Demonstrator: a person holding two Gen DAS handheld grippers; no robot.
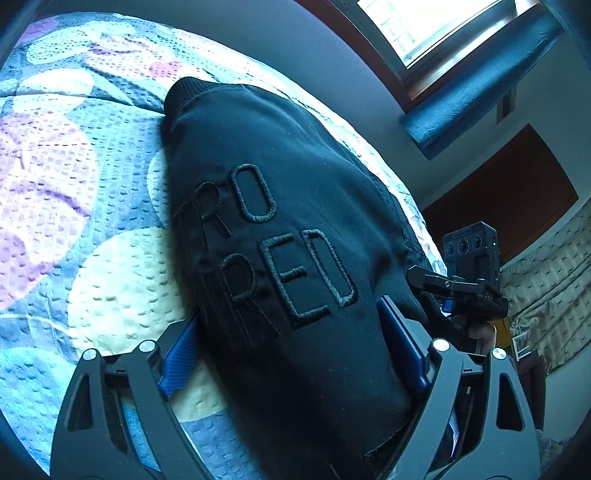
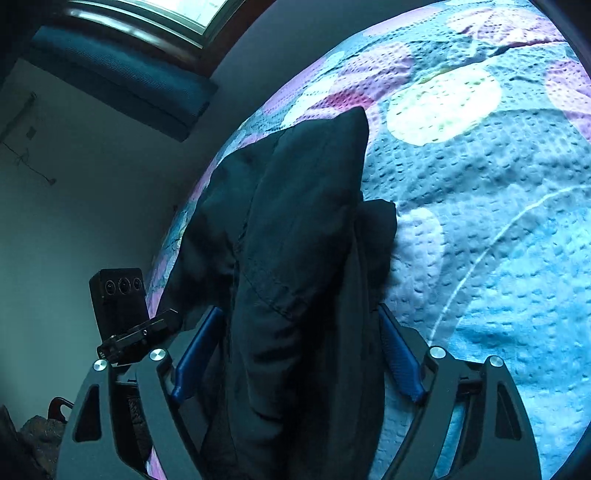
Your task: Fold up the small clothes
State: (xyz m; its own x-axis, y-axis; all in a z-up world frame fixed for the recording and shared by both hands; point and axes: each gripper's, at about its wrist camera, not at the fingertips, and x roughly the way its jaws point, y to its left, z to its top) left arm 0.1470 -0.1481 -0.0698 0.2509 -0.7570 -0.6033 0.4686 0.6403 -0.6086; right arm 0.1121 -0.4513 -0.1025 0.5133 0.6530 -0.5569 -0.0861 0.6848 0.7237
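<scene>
A small black garment (image 1: pixel 280 236) with black embroidered letters hangs over the bed, its ribbed hem toward the far end. My left gripper (image 1: pixel 291 332) is shut on the black garment, which bulges between the blue pads (image 1: pixel 400 343) and hides the fingertips. In the right wrist view the same garment (image 2: pixel 299 240) drapes in folds over the gripper. My right gripper (image 2: pixel 295 332) is shut on it, blue pads (image 2: pixel 197 354) on either side of the cloth. The right gripper also shows in the left wrist view (image 1: pixel 465 284), close beside the garment's edge. The left gripper shows in the right wrist view (image 2: pixel 140 332).
A quilted bedspread (image 1: pixel 74 192) with pastel circles lies under the garment and fills the right wrist view (image 2: pixel 480 221). A window (image 1: pixel 424 22) with a blue cushion (image 1: pixel 472 110) below it is beyond the bed, by a wooden door (image 1: pixel 509 199).
</scene>
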